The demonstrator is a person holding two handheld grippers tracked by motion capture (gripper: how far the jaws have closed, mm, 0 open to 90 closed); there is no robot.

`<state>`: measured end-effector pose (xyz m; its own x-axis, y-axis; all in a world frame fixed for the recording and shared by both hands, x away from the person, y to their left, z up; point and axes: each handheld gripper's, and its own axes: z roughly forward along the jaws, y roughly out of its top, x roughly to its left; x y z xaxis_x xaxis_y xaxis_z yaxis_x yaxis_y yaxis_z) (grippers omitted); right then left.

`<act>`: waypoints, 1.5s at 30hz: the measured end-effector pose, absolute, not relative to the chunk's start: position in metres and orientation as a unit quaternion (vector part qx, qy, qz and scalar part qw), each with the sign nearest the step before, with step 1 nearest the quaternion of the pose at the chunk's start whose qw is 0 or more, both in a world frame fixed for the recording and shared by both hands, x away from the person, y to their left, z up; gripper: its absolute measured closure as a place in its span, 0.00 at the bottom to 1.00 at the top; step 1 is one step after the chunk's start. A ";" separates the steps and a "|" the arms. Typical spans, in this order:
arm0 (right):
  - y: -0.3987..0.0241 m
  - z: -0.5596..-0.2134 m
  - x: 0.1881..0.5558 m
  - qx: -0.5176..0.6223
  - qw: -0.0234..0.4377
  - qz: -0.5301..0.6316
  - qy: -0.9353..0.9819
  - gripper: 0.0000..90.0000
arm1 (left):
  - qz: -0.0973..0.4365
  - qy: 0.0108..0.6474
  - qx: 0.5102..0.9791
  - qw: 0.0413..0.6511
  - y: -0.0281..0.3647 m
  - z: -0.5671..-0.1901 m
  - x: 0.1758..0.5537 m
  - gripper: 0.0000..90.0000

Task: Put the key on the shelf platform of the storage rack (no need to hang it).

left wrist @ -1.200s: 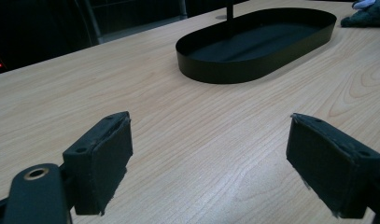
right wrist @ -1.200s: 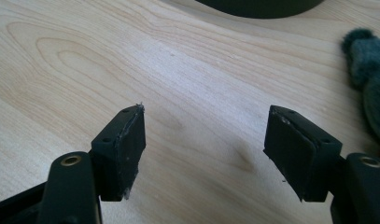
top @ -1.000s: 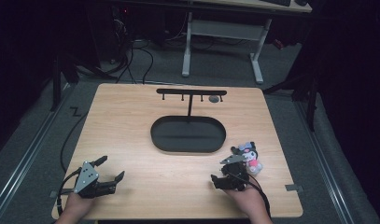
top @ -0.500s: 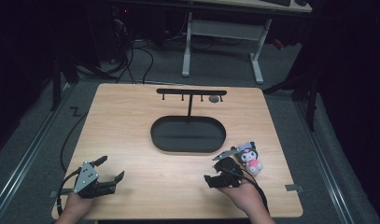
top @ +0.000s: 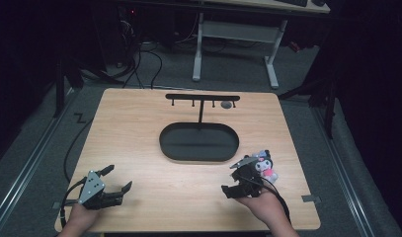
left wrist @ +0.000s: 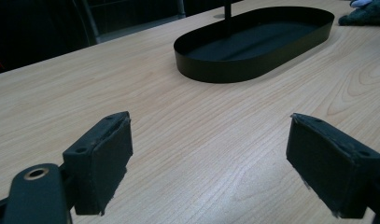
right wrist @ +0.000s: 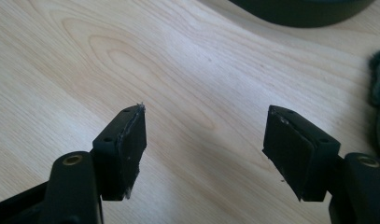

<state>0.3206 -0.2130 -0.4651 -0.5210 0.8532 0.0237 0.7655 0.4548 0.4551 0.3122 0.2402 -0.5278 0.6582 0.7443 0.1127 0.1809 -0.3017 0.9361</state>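
A small dark plush toy (top: 264, 165) with a pink body lies on the wooden table (top: 139, 143) at the front right. My right gripper (top: 230, 178) sits just left of it, open, with bare wood between its jaws. In the right gripper view the plush toy (right wrist: 379, 100) is a dark furry edge at the far right, outside the jaws of my right gripper (right wrist: 204, 135). My left gripper (top: 118, 178) rests open near the front left corner. Along the jaws of my left gripper (left wrist: 208, 154) the left gripper view looks toward the black oval tray (left wrist: 253, 49), and the plush toy (left wrist: 369, 11) is far off.
The black oval tray (top: 165, 143) sits mid-table, and a thin post rises from it to a black hook bar (top: 202, 97). A small grey round piece (top: 227, 104) is at the bar's right end. Cables and a white desk frame (top: 233, 34) stand on the floor beyond.
My right gripper has shifted a little to the left and turned, away from the plush toy. The left gripper has stayed in place.
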 end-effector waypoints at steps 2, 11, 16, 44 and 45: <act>-0.220 -0.467 0.320 0.483 0.106 0.201 0.846 0.34 | 0.278 0.307 0.757 0.505 0.240 -0.528 0.312 0.17; -0.236 -0.469 0.323 0.495 0.106 0.185 0.842 0.36 | 0.279 0.307 0.758 0.504 0.240 -0.528 0.313 0.17; -0.246 -0.466 0.324 0.492 0.113 0.158 0.849 0.36 | 0.279 0.307 0.757 0.505 0.240 -0.528 0.313 0.17; -0.305 -0.434 0.333 0.537 0.137 0.147 0.819 0.30 | 0.279 0.308 0.757 0.504 0.240 -0.528 0.313 0.17; -0.306 -0.435 0.334 0.539 0.138 0.148 0.818 0.29 | 0.279 0.308 0.757 0.504 0.240 -0.528 0.313 0.17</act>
<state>0.3336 -0.3065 -0.4345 -0.3804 0.9224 -0.0666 0.8408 0.3749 0.3905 0.3130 0.2397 -0.5280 0.6544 0.7478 0.1118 0.1863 -0.3027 0.9347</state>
